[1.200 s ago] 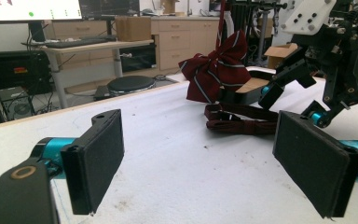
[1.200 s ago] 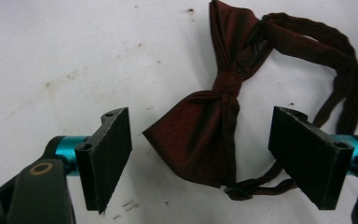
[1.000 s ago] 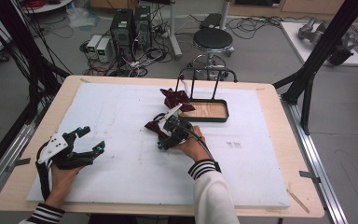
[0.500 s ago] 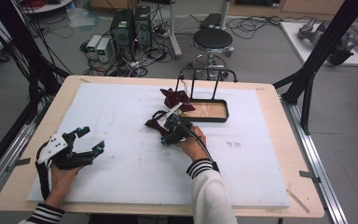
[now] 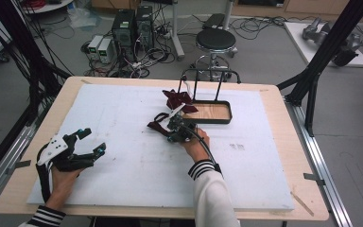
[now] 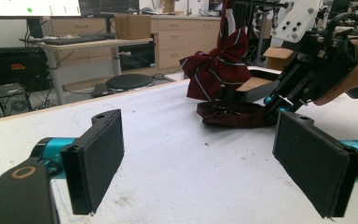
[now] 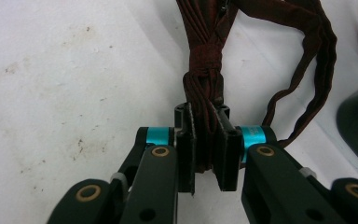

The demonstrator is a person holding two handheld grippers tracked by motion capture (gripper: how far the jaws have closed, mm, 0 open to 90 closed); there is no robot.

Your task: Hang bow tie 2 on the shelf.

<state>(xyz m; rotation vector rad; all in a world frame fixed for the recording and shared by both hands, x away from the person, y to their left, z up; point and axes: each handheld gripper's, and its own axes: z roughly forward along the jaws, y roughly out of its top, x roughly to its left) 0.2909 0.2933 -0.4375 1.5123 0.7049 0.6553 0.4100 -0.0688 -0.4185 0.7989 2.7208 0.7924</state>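
Left gripper [image 5: 87, 143] parked near table [image 5: 269, 94] edge, jaws wide, empty; judged idle, waiting.

Mid-table: right gripper [image 7: 205, 154] just closed, pads pinching dark red strap [image 7: 204, 84] at bunched knot, loop trailing beyond jaws on white mat [image 5: 123, 113]. Low grip, likely to lift.

Farther: striped bow [image 5: 177, 100] beside tray [image 5: 227, 118], under rack [image 5: 210, 72]; strap between bow and gripper.

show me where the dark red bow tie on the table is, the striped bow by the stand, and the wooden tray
dark red bow tie [image 7: 204, 70], right gripper view, on its bunched middle knot.
striped bow [image 6: 219, 70], left gripper view, on its centre folds.
wooden tray [image 5: 212, 112], high view, on its bare wooden floor.
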